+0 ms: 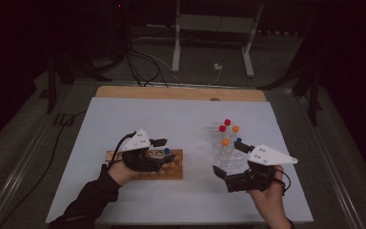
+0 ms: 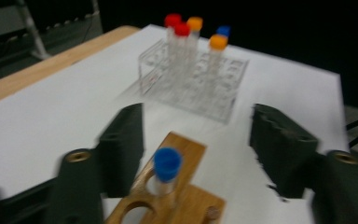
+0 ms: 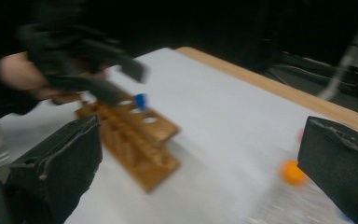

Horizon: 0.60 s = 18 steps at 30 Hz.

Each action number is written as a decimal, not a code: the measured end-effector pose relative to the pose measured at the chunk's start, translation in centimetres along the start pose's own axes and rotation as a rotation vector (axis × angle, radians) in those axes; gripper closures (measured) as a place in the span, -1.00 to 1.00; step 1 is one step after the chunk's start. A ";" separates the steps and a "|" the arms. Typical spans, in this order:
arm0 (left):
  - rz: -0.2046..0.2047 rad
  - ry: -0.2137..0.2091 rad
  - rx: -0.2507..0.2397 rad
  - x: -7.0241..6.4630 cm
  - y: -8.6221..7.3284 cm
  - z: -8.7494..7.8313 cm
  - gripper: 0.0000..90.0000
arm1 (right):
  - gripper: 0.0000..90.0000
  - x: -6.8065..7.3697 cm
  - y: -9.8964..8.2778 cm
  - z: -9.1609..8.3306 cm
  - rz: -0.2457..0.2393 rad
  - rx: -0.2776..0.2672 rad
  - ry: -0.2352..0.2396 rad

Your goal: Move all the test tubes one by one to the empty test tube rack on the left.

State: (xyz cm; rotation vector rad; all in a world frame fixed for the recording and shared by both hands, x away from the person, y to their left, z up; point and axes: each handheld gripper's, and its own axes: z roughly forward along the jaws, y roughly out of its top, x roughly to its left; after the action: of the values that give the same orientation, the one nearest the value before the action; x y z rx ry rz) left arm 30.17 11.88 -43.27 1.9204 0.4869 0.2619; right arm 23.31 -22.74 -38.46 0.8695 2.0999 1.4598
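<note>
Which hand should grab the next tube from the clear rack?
Probably the right. The right gripper is open, empty, and right beside the clear rack with its capped tubes. The left gripper sits open over the blue-capped tube in the wooden rack, farther away.

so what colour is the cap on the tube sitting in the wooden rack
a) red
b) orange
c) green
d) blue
d: the tube standing in the wooden rack carries a blue cap, seen between the open jaws of the left gripper; the red and orange caps are over in the clear rack.
</note>
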 end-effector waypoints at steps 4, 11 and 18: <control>-0.002 -0.016 -0.003 -0.8 0.2 -1.1 -0.68 | -1.00 -1.6 0.2 -1.1 0.044 -0.010 -0.069; -0.011 -0.029 -0.002 -2.1 -0.7 -2.6 -0.94 | -1.00 -5.5 -0.5 -2.1 0.166 -0.017 -0.210; -0.024 -0.036 -0.017 -2.9 -1.7 -3.6 -0.94 | -0.92 -7.4 -2.3 -1.2 0.215 0.045 -0.234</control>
State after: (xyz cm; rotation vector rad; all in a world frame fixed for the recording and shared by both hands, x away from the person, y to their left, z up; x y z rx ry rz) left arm 25.80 14.16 -43.26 1.8980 0.4821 0.2151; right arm 27.20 -29.35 -40.24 1.2520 1.9194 1.3418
